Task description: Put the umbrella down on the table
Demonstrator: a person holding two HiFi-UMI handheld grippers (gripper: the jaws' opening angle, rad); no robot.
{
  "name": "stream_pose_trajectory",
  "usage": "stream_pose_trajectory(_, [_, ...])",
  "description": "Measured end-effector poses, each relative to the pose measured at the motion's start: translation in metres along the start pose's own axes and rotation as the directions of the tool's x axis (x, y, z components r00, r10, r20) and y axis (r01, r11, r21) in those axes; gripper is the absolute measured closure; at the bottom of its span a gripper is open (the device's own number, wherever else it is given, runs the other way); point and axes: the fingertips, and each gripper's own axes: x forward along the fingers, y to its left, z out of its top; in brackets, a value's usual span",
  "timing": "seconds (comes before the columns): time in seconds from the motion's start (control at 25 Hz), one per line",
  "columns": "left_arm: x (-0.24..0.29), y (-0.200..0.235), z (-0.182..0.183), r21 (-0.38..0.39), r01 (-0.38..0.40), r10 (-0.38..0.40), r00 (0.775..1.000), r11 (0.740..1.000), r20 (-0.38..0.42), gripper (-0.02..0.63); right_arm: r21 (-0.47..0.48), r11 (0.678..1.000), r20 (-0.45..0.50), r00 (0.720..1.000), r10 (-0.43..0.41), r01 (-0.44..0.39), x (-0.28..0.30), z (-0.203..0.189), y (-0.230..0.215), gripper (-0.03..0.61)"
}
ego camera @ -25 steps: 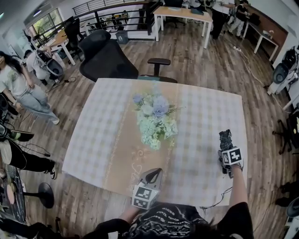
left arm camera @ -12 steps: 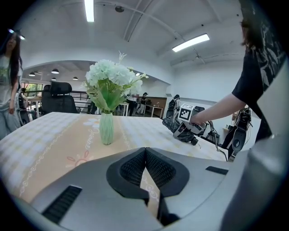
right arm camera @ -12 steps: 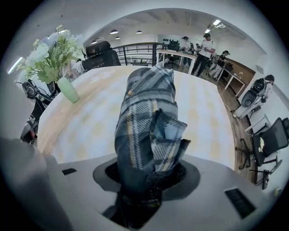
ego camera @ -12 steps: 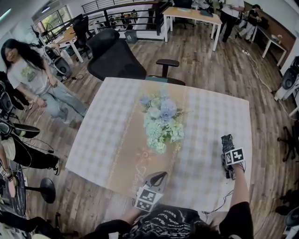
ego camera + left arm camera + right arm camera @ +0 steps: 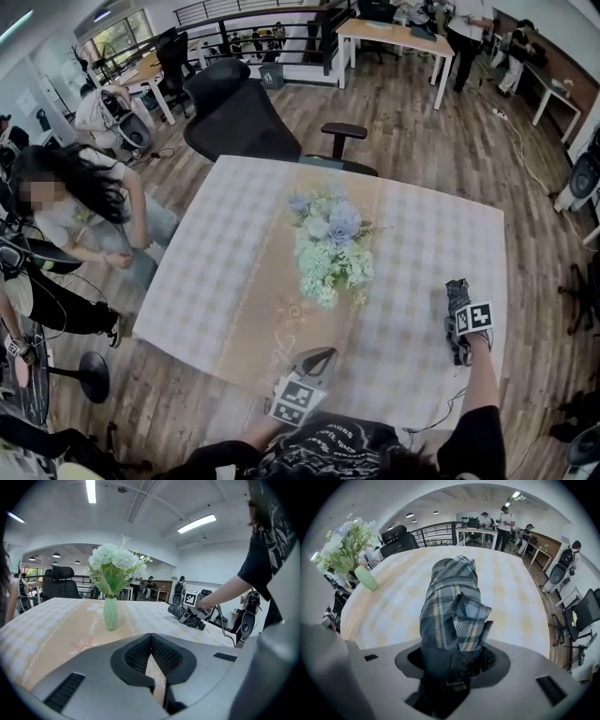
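A folded dark plaid umbrella (image 5: 456, 292) lies near the right edge of the checked table (image 5: 234, 272). It stands between the jaws of my right gripper (image 5: 457, 314). In the right gripper view the umbrella (image 5: 452, 606) fills the gap at the right gripper (image 5: 452, 667), whose jaws have just been opening. The left gripper view shows the umbrella (image 5: 180, 613) resting low on the cloth. My left gripper (image 5: 314, 356) hovers at the table's near edge, shut and empty (image 5: 151, 653).
A green vase of pale flowers (image 5: 333, 248) stands mid-table. A black office chair (image 5: 244, 117) sits at the far side. A person (image 5: 75, 206) bends down left of the table. The table's right edge runs close to the umbrella.
My right gripper has sunk a little with the umbrella toward the tabletop. The person at the left has bent down. My left gripper has stayed put.
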Motion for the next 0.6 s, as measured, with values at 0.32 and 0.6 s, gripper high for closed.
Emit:
stream_pose_trajectory(0.32, [-0.005, 0.001, 0.001, -0.001, -0.007, 0.007, 1.000, 1.000, 0.009, 0.594, 0.033, 0.999, 0.094, 0.995, 0.016, -0.019, -0.016, 0.007, 0.002, 0.159])
stream_pose_trajectory(0.6, [-0.008, -0.005, 0.001, 0.001, 0.017, -0.017, 1.000, 1.000, 0.025, 0.594, 0.053, 0.998, 0.285, 0.958, -0.041, 0.027, -0.063, 0.029, 0.003, 0.141])
